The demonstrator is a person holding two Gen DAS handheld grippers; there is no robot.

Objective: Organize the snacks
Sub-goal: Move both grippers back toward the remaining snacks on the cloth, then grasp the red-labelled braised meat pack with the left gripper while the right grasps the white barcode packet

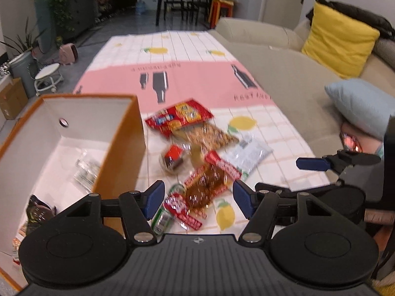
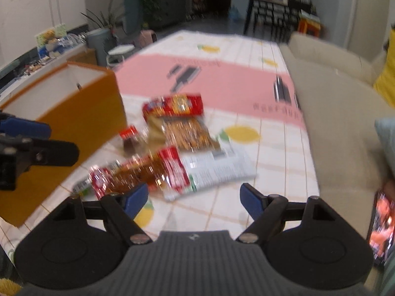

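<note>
An orange box (image 1: pixel 116 148) with white inside stands at the left and holds a few snack packs (image 1: pixel 86 172). A pile of snacks lies on the tablecloth: a red cracker bag (image 1: pixel 179 117), a clear bag of brown snacks (image 1: pixel 207 135), a white packet (image 1: pixel 246 155), a small round cake (image 1: pixel 172 159) and a red-and-clear pack (image 1: pixel 207 187). My left gripper (image 1: pixel 198 201) is open just above the red-and-clear pack. My right gripper (image 2: pixel 195 201) is open and empty, near the white packet (image 2: pixel 217 170); it shows in the left wrist view (image 1: pixel 313 164). The box also shows in the right wrist view (image 2: pixel 74 113).
The snacks lie on a pink and white lemon-print cloth (image 1: pixel 197 86). A beige sofa (image 1: pixel 284 74) with a yellow cushion (image 1: pixel 338 39) and a blue cushion (image 1: pixel 360 106) runs along the right. A phone (image 2: pixel 381 224) lies at the right edge.
</note>
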